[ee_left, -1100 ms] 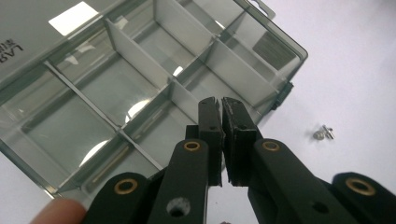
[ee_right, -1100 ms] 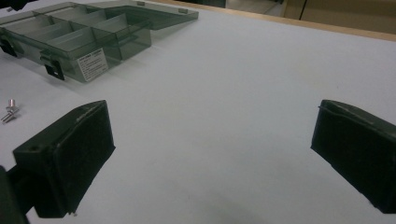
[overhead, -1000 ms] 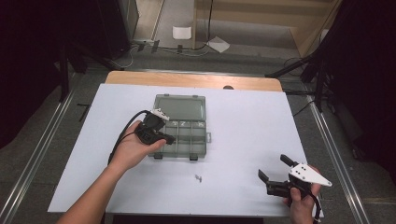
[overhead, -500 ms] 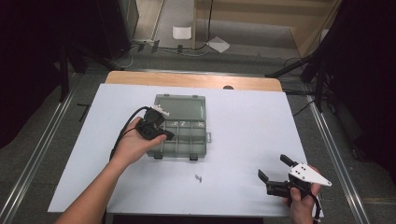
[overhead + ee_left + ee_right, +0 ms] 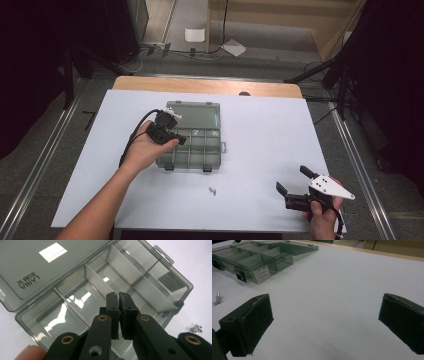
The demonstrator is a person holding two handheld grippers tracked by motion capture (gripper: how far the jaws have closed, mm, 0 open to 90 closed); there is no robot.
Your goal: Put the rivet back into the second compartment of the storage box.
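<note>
A white table (image 5: 260,145) is sitting on a grey floor (image 5: 45,150). The left gripper (image 5: 118,296) is staying pinched together over the open compartment box (image 5: 197,135); the right gripper (image 5: 295,181) is gaping wide at lower right.

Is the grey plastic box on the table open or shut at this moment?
Open. The box has its lid folded back flat on the table, and its divided compartments are uncovered.

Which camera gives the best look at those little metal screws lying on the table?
The right gripper view: the screws lie close at its left edge, their shiny shafts distinct on the white table. The left gripper view catches them blurred at its right edge. The high view shows a tiny speck before the organizer box.
</note>
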